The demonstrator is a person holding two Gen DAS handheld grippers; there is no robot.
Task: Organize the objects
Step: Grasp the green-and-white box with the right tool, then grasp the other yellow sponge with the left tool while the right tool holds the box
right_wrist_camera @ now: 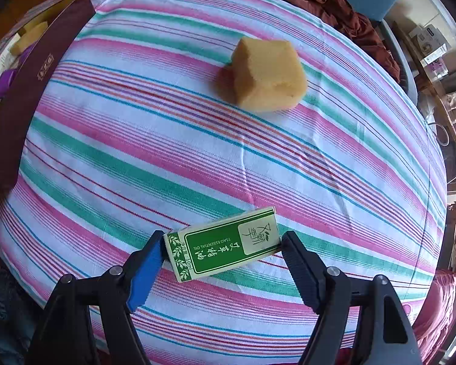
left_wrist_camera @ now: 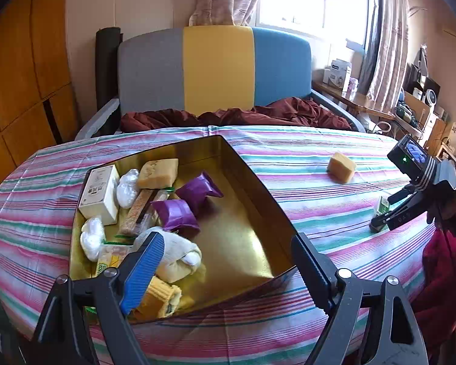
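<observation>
A gold-lined box (left_wrist_camera: 252, 188) on the striped cloth holds several items: purple packets (left_wrist_camera: 197, 188), a white carton (left_wrist_camera: 101, 194), yellow sponges, white bags and a cloth bundle (left_wrist_camera: 176, 255). My left gripper (left_wrist_camera: 228, 258) is open and empty over the box's near corner. My right gripper (right_wrist_camera: 220, 252) has its fingers on both ends of a green-and-cream essential oil box (right_wrist_camera: 225, 243) that lies on the cloth; it also shows in the left wrist view (left_wrist_camera: 383, 210). A yellow sponge (right_wrist_camera: 267, 74) lies beyond it, also seen in the left wrist view (left_wrist_camera: 341, 167).
The box's dark red outer wall (right_wrist_camera: 24, 91) stands at the left of the right wrist view. A grey, yellow and blue sofa (left_wrist_camera: 215, 70) with a dark red blanket (left_wrist_camera: 243, 115) is behind the table. Cluttered shelves (left_wrist_camera: 416, 103) stand at the right.
</observation>
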